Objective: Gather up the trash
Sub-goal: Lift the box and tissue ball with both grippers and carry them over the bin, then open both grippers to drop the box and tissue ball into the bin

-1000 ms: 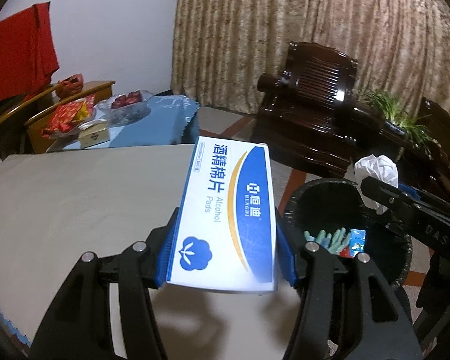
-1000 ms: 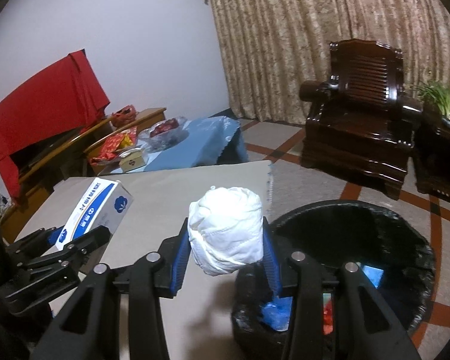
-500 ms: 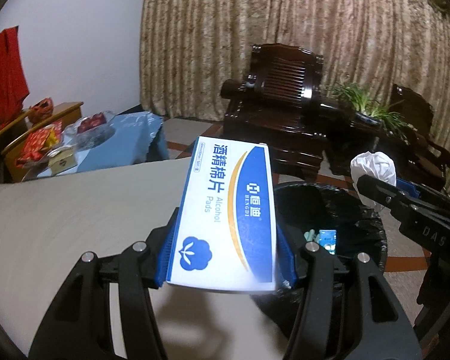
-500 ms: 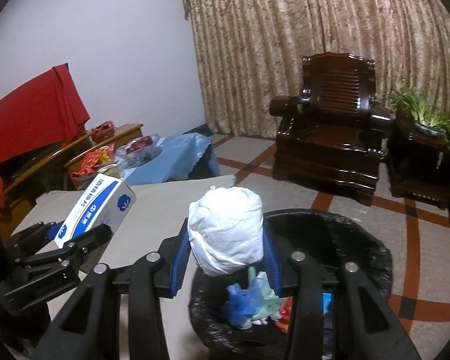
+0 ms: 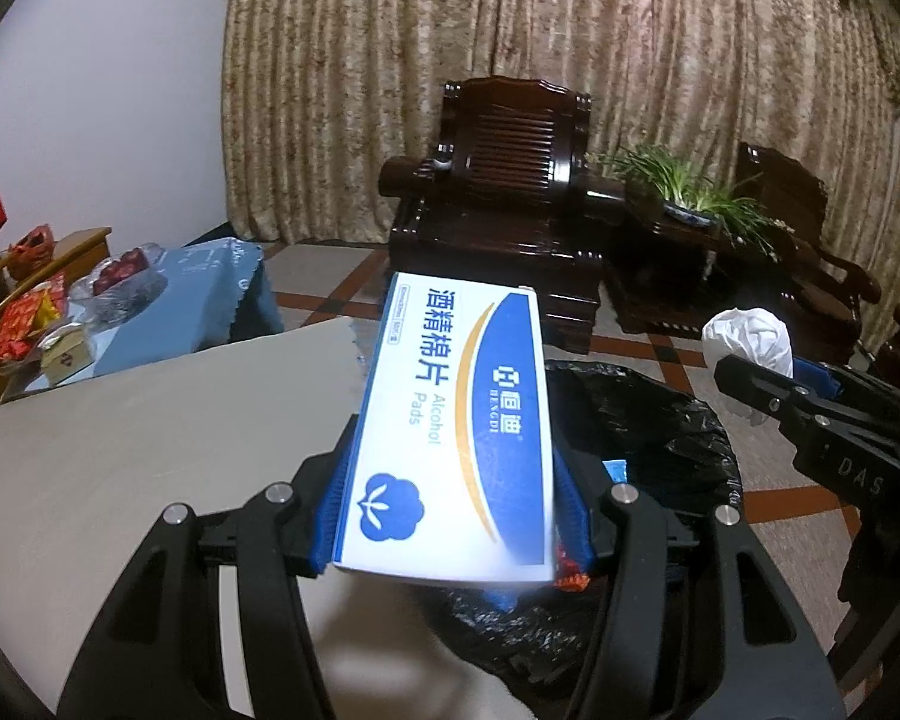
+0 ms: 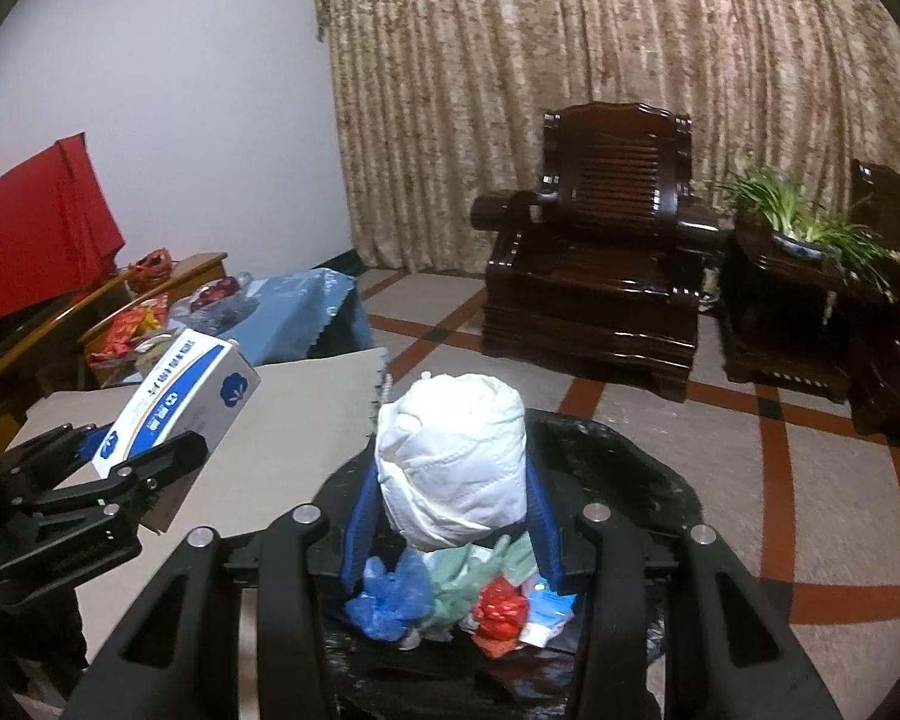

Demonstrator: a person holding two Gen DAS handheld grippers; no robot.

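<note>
Both tools carried trash over the bin.
Left tool clamped the box, right tool the wad; the box, at the bin's nine-o'clock rim, risked falling onto the counter.

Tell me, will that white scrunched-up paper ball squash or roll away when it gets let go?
The white paper ball looks crumpled and soft, so it probably squashes a bit where the right tool pinches it. It seems light, so it would likely drop gently. It hangs over the black bin, so it should land on the trash inside instead of rolling off.
</note>
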